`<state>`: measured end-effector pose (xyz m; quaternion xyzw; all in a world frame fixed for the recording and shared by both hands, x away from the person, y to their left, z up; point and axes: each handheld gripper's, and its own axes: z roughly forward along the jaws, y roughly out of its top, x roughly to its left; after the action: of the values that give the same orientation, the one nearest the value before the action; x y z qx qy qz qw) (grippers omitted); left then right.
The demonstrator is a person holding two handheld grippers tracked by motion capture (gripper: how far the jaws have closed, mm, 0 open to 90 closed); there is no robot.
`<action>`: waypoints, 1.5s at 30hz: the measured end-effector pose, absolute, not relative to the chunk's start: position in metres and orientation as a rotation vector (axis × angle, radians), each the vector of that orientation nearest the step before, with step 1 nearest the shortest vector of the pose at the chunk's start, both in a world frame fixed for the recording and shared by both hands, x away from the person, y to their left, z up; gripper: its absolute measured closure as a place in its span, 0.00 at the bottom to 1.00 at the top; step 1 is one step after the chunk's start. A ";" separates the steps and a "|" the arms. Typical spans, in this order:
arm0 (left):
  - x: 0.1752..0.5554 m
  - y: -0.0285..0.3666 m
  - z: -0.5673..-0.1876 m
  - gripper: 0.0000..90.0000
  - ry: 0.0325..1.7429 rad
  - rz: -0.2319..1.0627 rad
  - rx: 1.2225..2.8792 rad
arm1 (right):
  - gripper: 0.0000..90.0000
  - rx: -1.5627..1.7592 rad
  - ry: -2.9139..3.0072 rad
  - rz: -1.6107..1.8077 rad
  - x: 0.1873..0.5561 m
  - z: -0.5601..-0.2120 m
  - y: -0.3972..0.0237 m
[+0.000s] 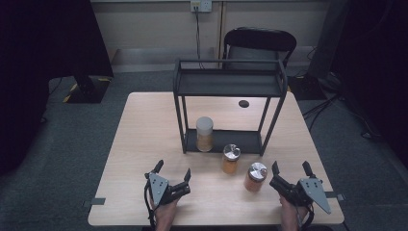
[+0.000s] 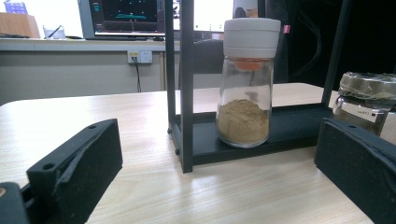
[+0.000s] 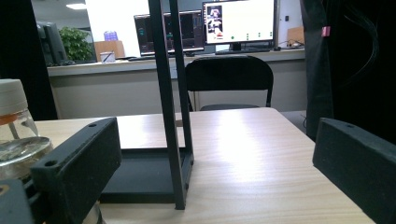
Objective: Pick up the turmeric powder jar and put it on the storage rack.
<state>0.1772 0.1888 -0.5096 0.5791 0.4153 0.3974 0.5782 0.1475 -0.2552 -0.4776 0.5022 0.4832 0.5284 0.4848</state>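
A: Spice jars, three of them. White-capped jar [image 1: 204, 134] stands upright on the bottom shelf of the black rack [image 1: 230, 83], left end, about a third full of tan powder. In the left gripper view the same jar [image 2: 246, 84] sits just behind the rack's front post.

B: And the other two?

A: Both on the bare table [image 1: 139, 144], in front of the rack. Silver-lidded jar [image 1: 230, 158] just beside the rack's front edge; second silver-lidded jar [image 1: 255, 177] nearer the person, to the right of the first. Apart from each other, both upright, orange-brown contents.

B: Grippers?

A: Left gripper [image 1: 172, 172] low over the table's near edge, left of both loose jars, jaws spread wide, nothing between them. Right gripper [image 1: 290, 168] near the right front corner, jaws likewise wide apart and empty. The nearer silver-lidded jar is just to its left, not touching as far as I can tell.

B: Anything behind?

A: Black folding chair [image 1: 259, 44] beyond the far edge of the table.
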 end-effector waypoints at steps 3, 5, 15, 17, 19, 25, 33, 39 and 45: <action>0.177 0.189 -0.510 0.00 0.972 0.930 1.354 | 0.00 1.219 1.182 1.286 0.147 -0.473 -0.255; 0.177 0.189 -0.510 0.00 0.972 0.930 1.352 | 0.00 1.222 1.199 1.282 0.147 -0.468 -0.255; 0.177 0.189 -0.510 0.00 0.972 0.928 1.350 | 0.00 1.178 1.261 1.298 0.146 -0.452 -0.252; 0.177 0.189 -0.510 0.00 0.973 0.929 1.349 | 0.00 1.168 1.276 1.305 0.146 -0.451 -0.252; 0.177 0.189 -0.510 0.00 0.972 0.929 1.351 | 0.00 1.159 1.300 1.312 0.148 -0.448 -0.252; 0.177 0.189 -0.510 0.00 0.973 0.928 1.349 | 0.00 1.133 1.356 1.320 0.152 -0.443 -0.248; 0.177 0.189 -0.510 0.00 0.974 0.927 1.347 | 0.00 1.094 1.404 1.343 0.153 -0.434 -0.241; 0.177 0.189 -0.511 0.00 0.974 0.926 1.343 | 0.01 1.077 1.465 1.349 0.157 -0.425 -0.240; 0.177 0.190 -0.510 0.00 0.974 0.925 1.345 | 0.04 1.069 1.511 1.384 0.163 -0.421 -0.243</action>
<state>0.1771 0.1896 -0.5105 0.5756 0.4170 0.3958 0.5815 0.1634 -0.2433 -0.4210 0.4233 0.5983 0.5478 0.4034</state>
